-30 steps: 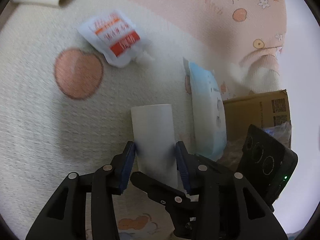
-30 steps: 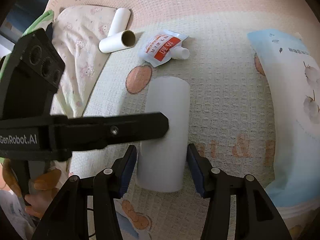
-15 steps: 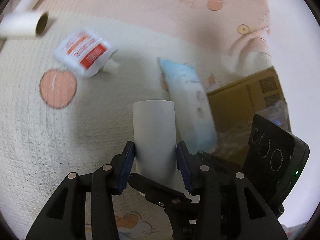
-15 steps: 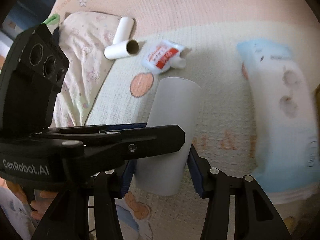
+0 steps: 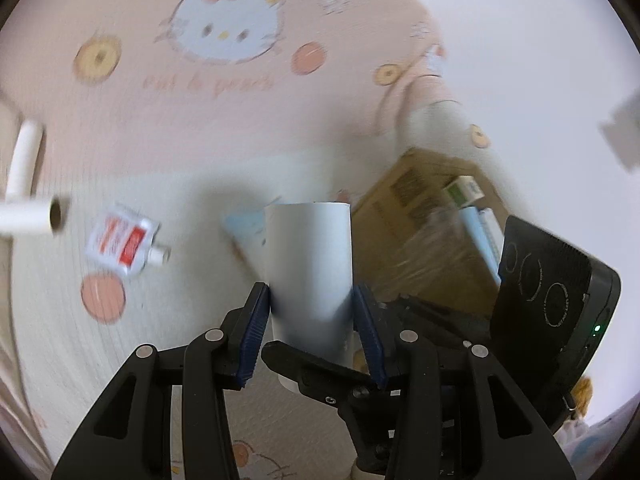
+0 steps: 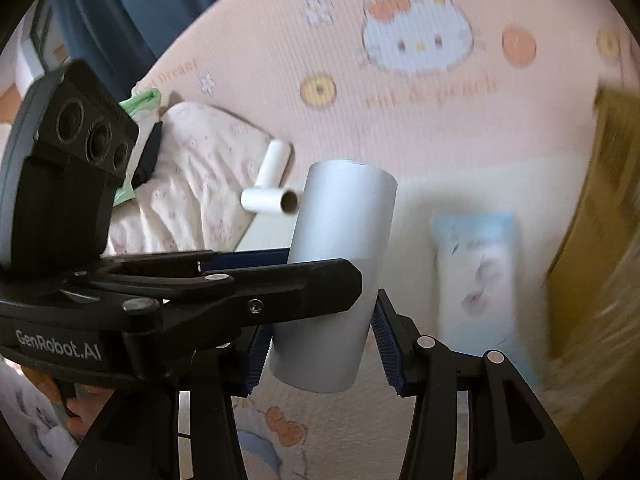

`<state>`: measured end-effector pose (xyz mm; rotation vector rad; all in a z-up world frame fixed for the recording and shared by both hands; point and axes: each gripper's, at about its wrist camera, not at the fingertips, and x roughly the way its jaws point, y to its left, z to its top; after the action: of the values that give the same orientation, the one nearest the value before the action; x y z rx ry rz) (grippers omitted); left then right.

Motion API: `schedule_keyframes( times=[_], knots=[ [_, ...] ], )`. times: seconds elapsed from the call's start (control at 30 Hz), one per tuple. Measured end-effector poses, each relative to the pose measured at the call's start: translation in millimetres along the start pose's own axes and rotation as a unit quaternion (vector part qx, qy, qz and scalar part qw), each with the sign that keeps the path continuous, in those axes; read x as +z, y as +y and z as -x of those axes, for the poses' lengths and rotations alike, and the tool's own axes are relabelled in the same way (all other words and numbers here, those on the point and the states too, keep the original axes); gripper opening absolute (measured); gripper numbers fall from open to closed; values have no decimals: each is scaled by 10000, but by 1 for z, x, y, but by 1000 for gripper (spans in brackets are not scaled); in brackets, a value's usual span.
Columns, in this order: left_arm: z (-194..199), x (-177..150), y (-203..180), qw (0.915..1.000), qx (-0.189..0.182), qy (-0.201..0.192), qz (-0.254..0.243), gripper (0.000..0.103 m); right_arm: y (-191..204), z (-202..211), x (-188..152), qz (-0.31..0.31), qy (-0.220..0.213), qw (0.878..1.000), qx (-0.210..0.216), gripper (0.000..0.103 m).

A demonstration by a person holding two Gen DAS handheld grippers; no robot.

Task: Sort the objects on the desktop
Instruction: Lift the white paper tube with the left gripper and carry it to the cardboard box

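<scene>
White paper roll [image 5: 308, 264] lifted off the blanket [image 5: 160, 128], pinched in my left gripper [image 5: 311, 320] | right gripper [image 6: 324, 344] straddles its lower end, pads apart, contact unclear | pouch [image 5: 122, 242] and cores [image 5: 32, 216] near blanket's left edge | cardboard box [image 5: 420, 216] at right.

Big white tube [image 5: 308, 276]: it lay flat on the blanket [image 5: 140, 312] before. Now it is up in the air and tipped up.
Left gripper [image 5: 311, 322]: it has gone up with the tube, and it has turned toward the brown box [image 5: 416, 216].
Right gripper [image 6: 322, 344]: it has gone up too.
Brown box: only a corner showed before. Now much more of it shows.
Red and white pouch [image 5: 122, 246]: it looks smaller and farther away now.
Cat picture [image 6: 416, 36]: it has come into full view.
</scene>
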<state>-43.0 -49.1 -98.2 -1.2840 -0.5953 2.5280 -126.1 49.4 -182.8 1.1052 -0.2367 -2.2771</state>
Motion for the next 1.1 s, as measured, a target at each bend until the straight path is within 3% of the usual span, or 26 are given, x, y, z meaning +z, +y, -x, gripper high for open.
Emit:
schedule_keyframes(
  times=[0.2, 0.43, 0.7, 0.9, 1.1],
  knots=[
    [18, 22, -46, 9967, 120, -169, -787, 47, 5, 39, 20, 228, -339, 9988, -267, 45],
    [24, 39, -86, 9911, 11, -246, -1309, 47, 1, 79, 37, 202, -773, 9954, -520, 45],
    [8, 82, -130, 9890, -858, 45, -1203, 47, -25, 135, 52, 106, -1157, 9894, -869, 46],
    [-19, 111, -179, 9832, -1115, 148, -1440, 47, -64, 171, 67, -109, -1320, 9866, -958, 46],
    [-57, 130, -195, 9805, -1543, 645, -1031, 47, -97, 194, 70, -195, -1254, 9844, -1218, 46]
  ],
)
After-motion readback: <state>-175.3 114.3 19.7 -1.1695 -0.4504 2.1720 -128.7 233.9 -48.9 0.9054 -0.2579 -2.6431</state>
